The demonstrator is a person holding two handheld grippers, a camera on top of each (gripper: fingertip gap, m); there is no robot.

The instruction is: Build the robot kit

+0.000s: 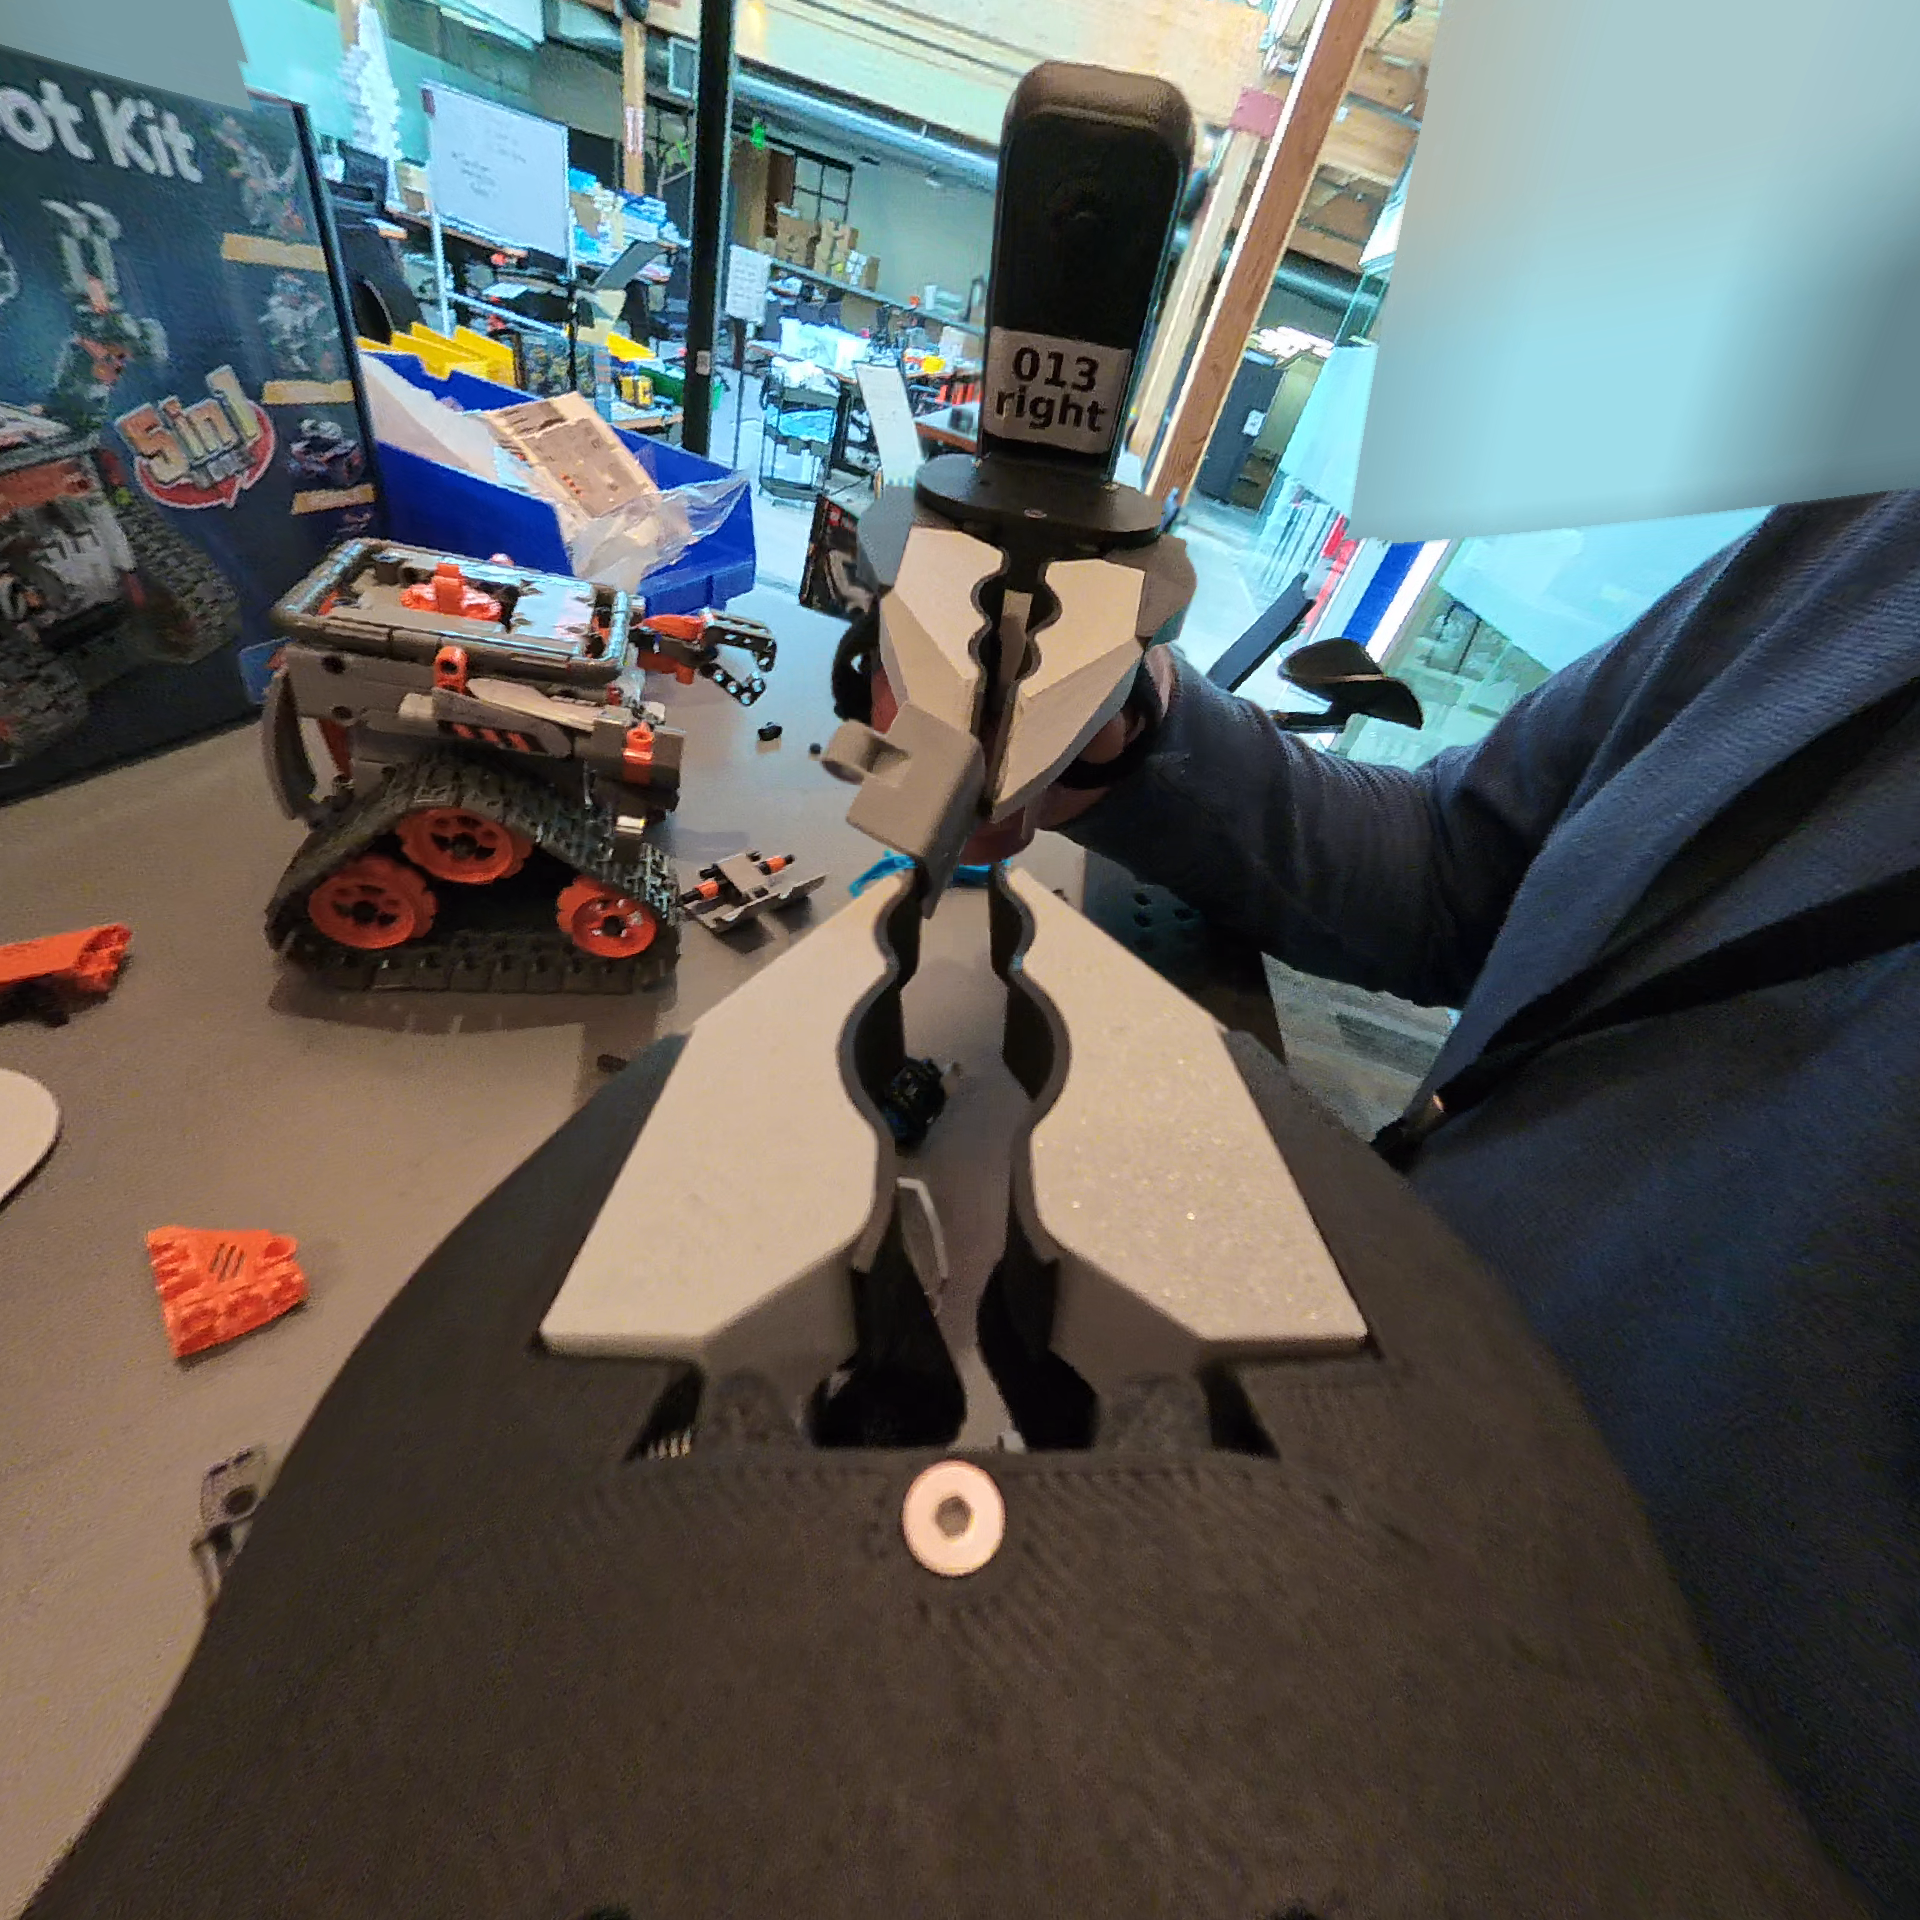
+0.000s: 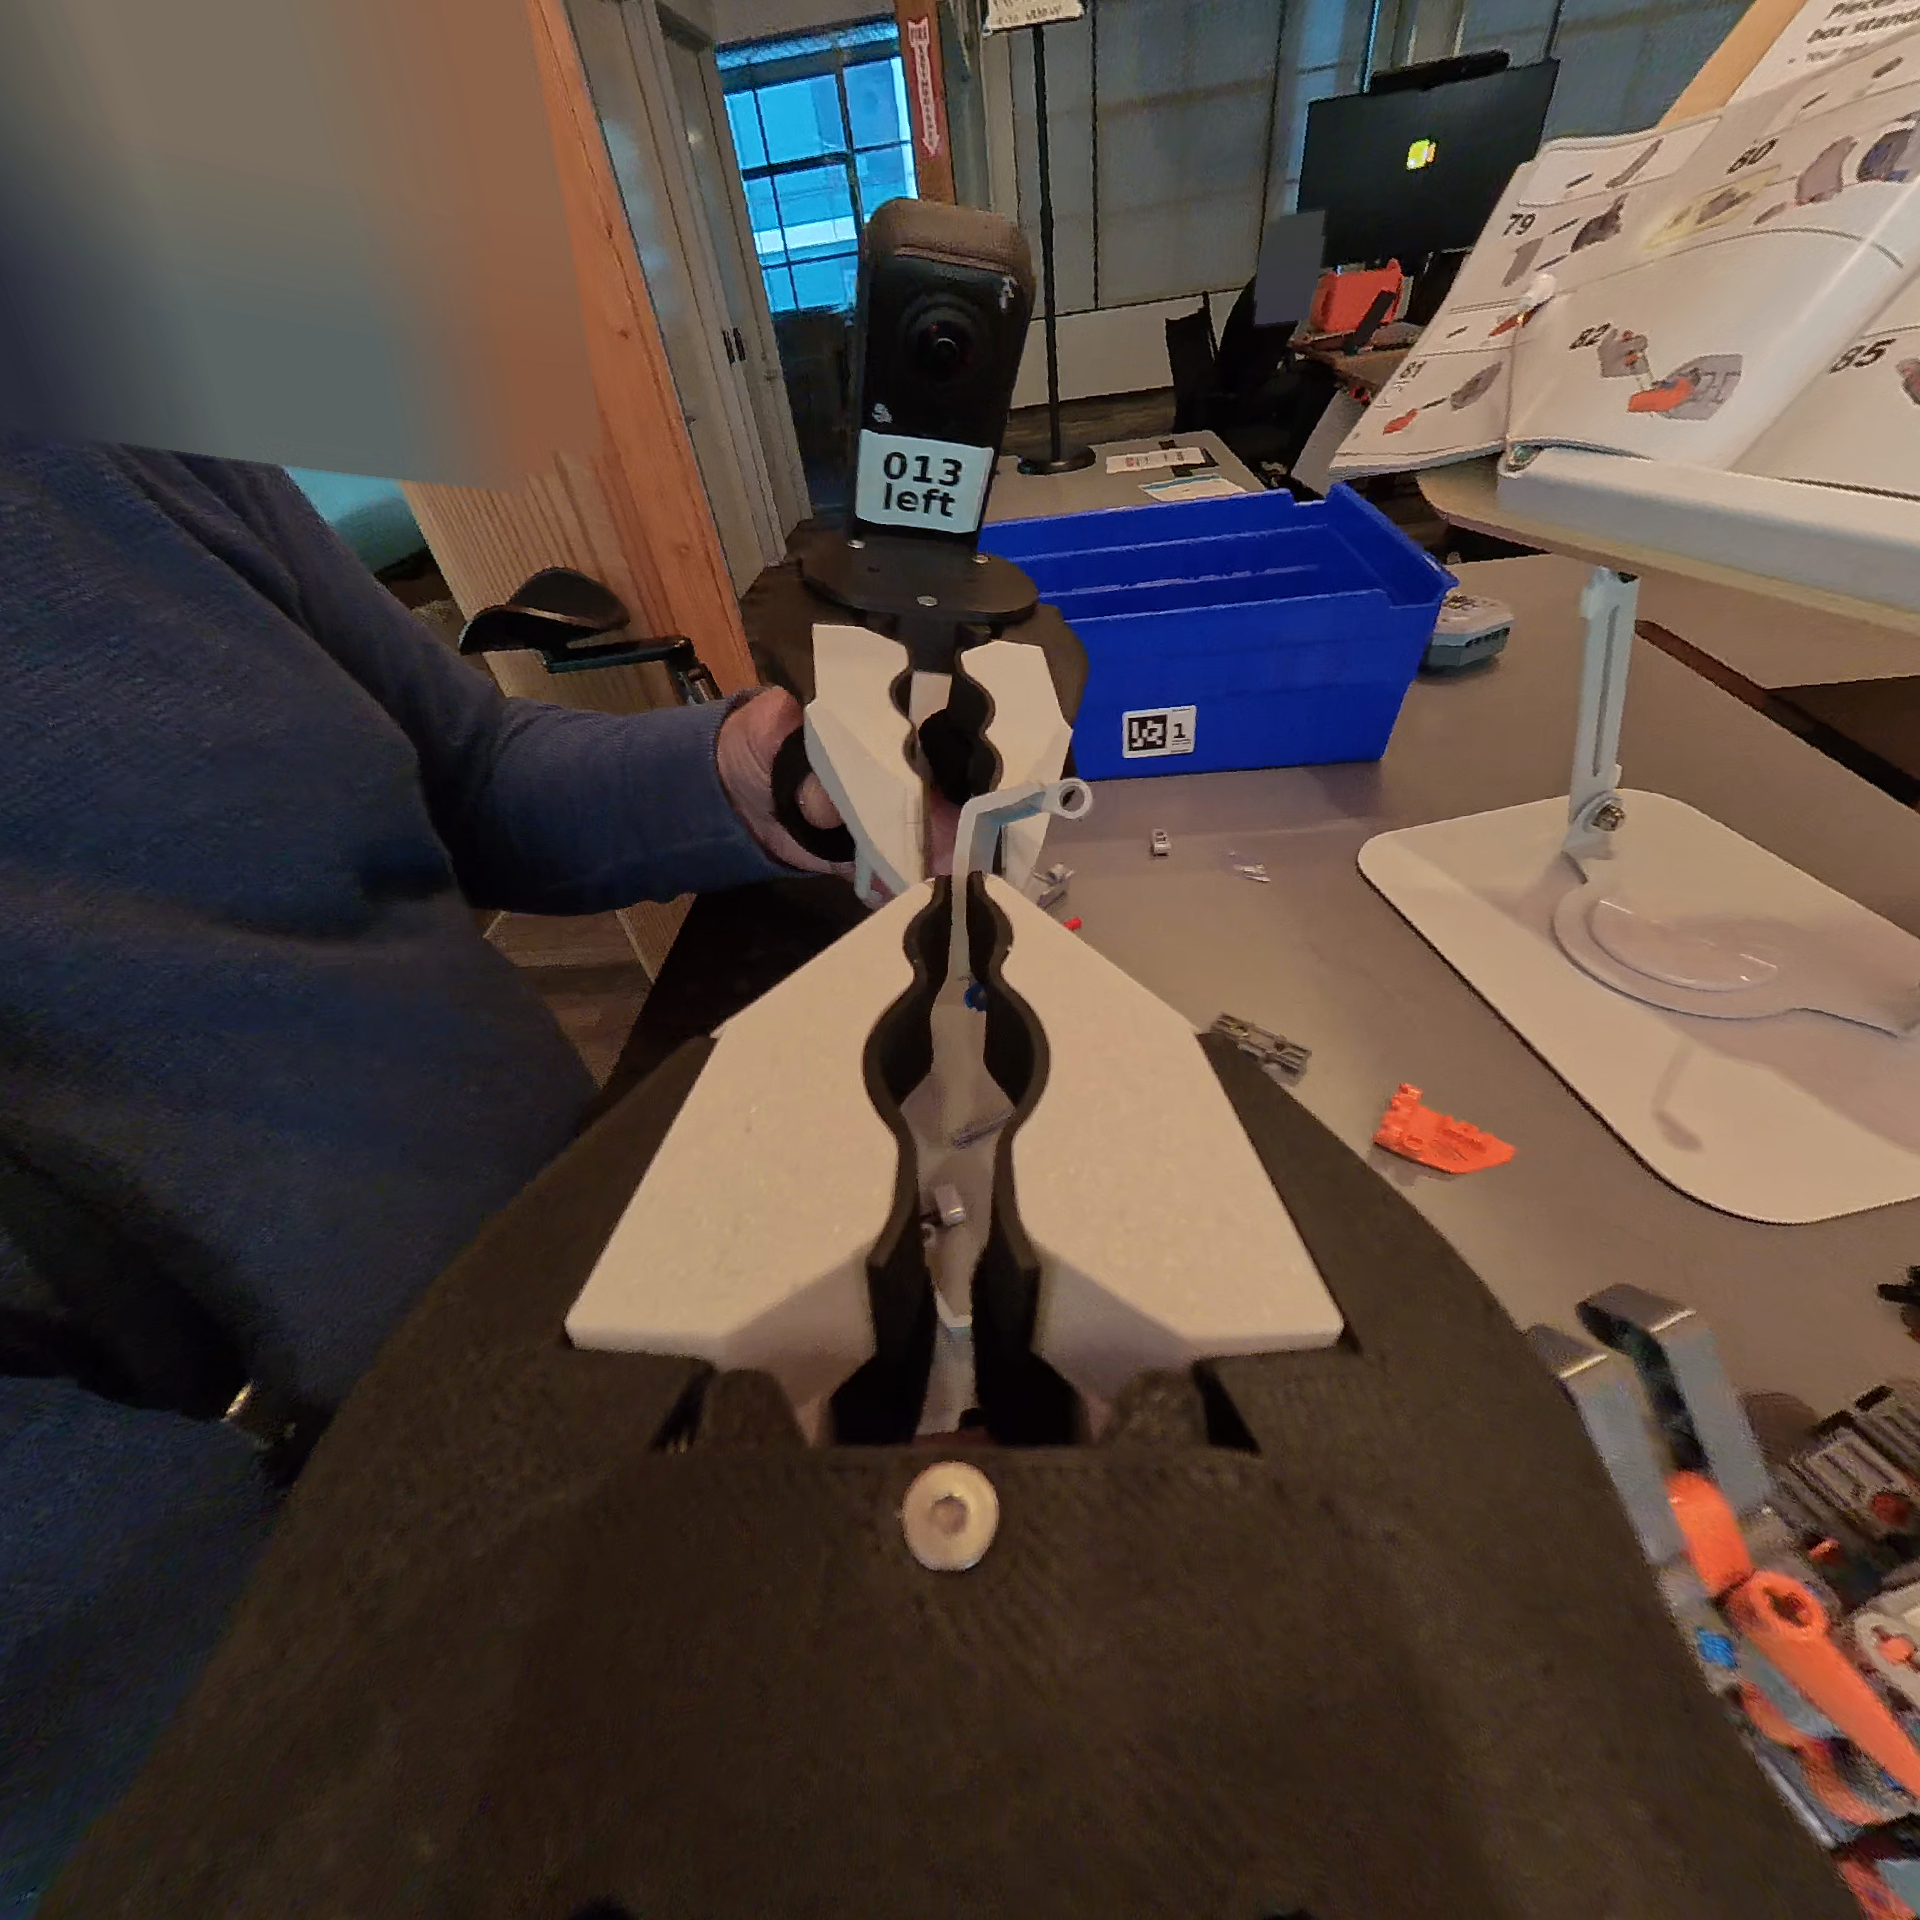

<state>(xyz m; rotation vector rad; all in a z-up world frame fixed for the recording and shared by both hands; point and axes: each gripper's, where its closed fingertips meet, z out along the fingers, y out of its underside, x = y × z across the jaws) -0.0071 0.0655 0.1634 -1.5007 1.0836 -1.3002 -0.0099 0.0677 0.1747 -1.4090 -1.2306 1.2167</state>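
My two grippers face each other tip to tip above the grey table [image 1: 436, 1122]. A light grey L-shaped building piece [image 1: 904, 774] with a round hole at one end sits between them. The right gripper [image 1: 987, 821], held by a hand in a dark blue sleeve, is shut on it. The piece's lower edge reaches into the narrow gap at my left gripper's [image 1: 954, 891] tips. In the right wrist view my right gripper [image 2: 961, 885] pinches the same piece [image 2: 1023, 808], and the left gripper [image 2: 920, 868] meets it from the far side.
A grey and orange tracked vehicle model [image 1: 468, 779] stands on the table at left, with loose orange parts [image 1: 223, 1288] nearby. A blue bin [image 2: 1226, 634], a kit box [image 1: 135, 416] and an instruction booklet on a white stand [image 2: 1662, 312] ring the work area.
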